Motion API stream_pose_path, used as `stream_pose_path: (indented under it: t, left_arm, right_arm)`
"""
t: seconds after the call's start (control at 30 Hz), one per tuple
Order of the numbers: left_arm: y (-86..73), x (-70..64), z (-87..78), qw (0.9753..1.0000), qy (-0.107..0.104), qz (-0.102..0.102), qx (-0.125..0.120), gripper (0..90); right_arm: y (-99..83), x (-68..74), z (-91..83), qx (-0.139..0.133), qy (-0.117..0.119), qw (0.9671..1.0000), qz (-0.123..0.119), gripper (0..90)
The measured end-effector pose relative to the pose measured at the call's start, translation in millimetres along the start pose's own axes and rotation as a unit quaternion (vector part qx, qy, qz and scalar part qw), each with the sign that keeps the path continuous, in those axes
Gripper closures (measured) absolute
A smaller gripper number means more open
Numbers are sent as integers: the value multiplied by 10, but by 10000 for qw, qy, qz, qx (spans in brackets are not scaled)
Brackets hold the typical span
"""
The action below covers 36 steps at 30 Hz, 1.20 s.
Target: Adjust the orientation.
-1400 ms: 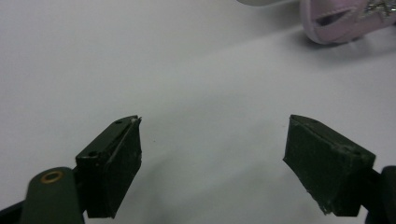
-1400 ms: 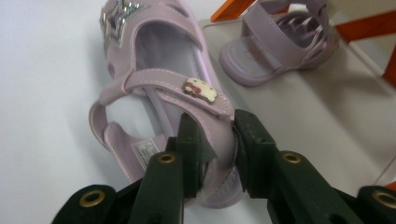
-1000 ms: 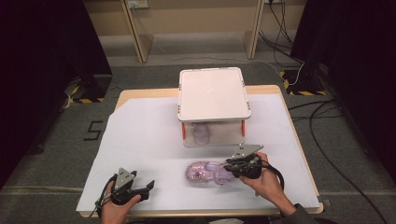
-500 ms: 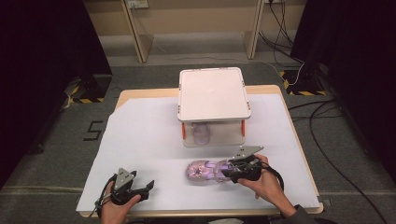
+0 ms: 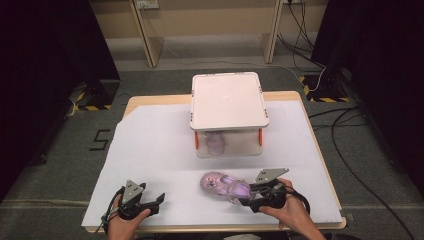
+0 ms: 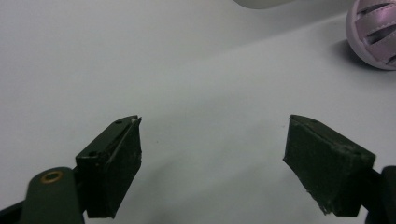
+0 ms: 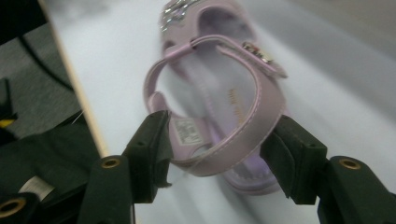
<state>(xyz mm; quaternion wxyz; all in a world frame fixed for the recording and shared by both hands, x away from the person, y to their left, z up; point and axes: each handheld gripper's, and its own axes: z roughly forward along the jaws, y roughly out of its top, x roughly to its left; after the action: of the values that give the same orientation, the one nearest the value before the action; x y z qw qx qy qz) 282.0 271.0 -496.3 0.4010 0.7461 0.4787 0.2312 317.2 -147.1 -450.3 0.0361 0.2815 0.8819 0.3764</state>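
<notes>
White paper covers the desk in the high view, with bare pale wood showing at the far edge and grey carpet around it. A lilac sandal of glossy, soft-looking material lies on its sole near the front edge, toe to the left. The right hand-held gripper sits at its heel end, a grey three-cornered plate on top. The left hand-held gripper rests well apart to the left, spread. Farther back stands a white square-lidded box on orange corner posts; a second lilac shoe shows through its cloudy wall, too dim to read clearly.

From the left gripper view, the left hand-held gripper has its matte black jaws wide apart over smooth white paper, holding nothing. The sandal's rounded toe is cut off at the upper right corner.

From the right gripper view, the right hand-held gripper has its jaws on either side of the sandal's looped, stitched heel strap, both touching it. A small buckle and a printed label show; the toe end is blurred.
</notes>
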Motion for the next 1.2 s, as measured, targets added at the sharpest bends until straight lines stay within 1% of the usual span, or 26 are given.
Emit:
stream_pose_path:
  t: [0.03, 0.1, 0.2, 0.27, 0.3, 0.43, 0.47, 0.5, 0.53, 0.57, 0.6, 0.63, 0.67, 0.7, 0.73, 0.77, 0.8, 0.87, 0.9, 0.93, 1.0, 1.03, 1.07, 1.1, 1.13, 1.2]
  left_arm:
    - [-1, -2, 1, 10000, 0, -6, 3, 184]
    - [-1, -3, 1, 10000, 1, -4, 4, 184]
    - [-1, -2, 2, 10000, 4, -9, 3, 185]
    - [-3, -2, 4, 10000, 6, -14, 3, 184]
    - [-4, -1, 7, 10000, 3, -14, -4, 184]
    - [-6, 5, 4, 10000, 15, -10, 21, 185]
    - [-7, 7, 6, 10000, 20, -14, 18, 184]
    - [-7, 9, 7, 10000, 26, -19, 12, 184]
    - [-6, 9, 7, 10000, 28, -21, 10, 184]
    - [-6, 8, 6, 10000, 31, -19, 17, 184]
    - [-7, 8, 7, 10000, 31, -17, 16, 184]
    - [-8, 8, 10, 10000, 33, -19, 14, 184]
    - [-7, 10, 9, 10000, 41, -19, 38, 185]
    - [-7, 11, 11, 10000, 48, -31, 34, 184]
    - [-6, 12, 10, 10000, 53, -43, 15, 184]
    - [-5, 15, 7, 10000, 58, -53, 11, 185]
    - [-4, 15, 7, 10000, 59, -67, -7, 184]
    - [-3, 21, 5, 10000, 68, -66, -6, 184]
    - [-3, 21, 6, 10000, 67, -67, -1, 185]
    - [-4, 20, 7, 10000, 61, -60, 8, 184]
    - [-5, 12, 11, 10000, 47, -51, 6, 185]
    - [-4, 11, 9, 10000, 48, -36, 23, 185]
    - [-5, 11, 10, 10000, 41, -32, 30, 184]
    - [-6, 12, 11, 10000, 39, -35, 26, 184]
    - [-9, 12, 14, 10000, 35, -56, 19, 184]
    - [-13, 16, 13, 10000, 41, -49, 36, 184]
  right_arm:
    - [-13, 54, -2, 46, 79, 10000, -13, 412]
    - [-27, 128, -5, 163, 81, 9998, -120, 398]
    - [-47, 159, -25, 132, 200, 9997, -83, 391]
    - [-55, 166, -51, 161, 184, 9997, -83, 370]
    - [-61, 169, -72, 173, 218, 9996, -61, 369]
    - [-92, 161, -157, 39, 215, 9998, -33, 375]
    - [-100, 155, -175, 10, 157, 9998, -83, 371]
    - [-107, 155, -197, -62, 67, 9999, -117, 375]
    - [-106, 152, -234, -130, 20, 9998, -154, 349]
    - [-100, 152, -262, -166, -16, 9997, -186, 370]
    - [-92, 158, -303, -320, -2, 9993, -212, 376]
    - [-78, 167, -334, -518, -31, 9983, -262, 370]
    - [-60, 172, -351, -684, -96, 9968, -392, 367]
    - [-44, 183, -355, -840, -238, 9948, -519, 353]
    - [-29, 189, -349, -988, -414, 9916, -724, 352]
    - [-24, 191, -337, -1062, -484, 9892, -884, 359]
    - [-22, 182, -324, -1124, -583, 9860, -1086, 368]
    - [-30, 170, -295, -1152, -769, 9818, -1302, 389]
    - [-34, 163, -279, -1069, -796, 9816, -1368, 401]
    - [-38, 153, -258, -1041, -818, 9803, -1463, 417]
    - [-43, 144, -219, -979, -968, 9770, -1630, 424]
    - [-41, 145, -199, -908, -1013, 9759, -1707, 431]
    - [-37, 142, -183, -894, -1047, 9738, -1808, 434]
    - [-27, 140, -158, -885, -1100, 9708, -1940, 438]
    - [-24, 147, -142, -857, -1110, 9708, -1947, 441]
    - [-4, 148, -104, -825, -1125, 9676, -2105, 451]
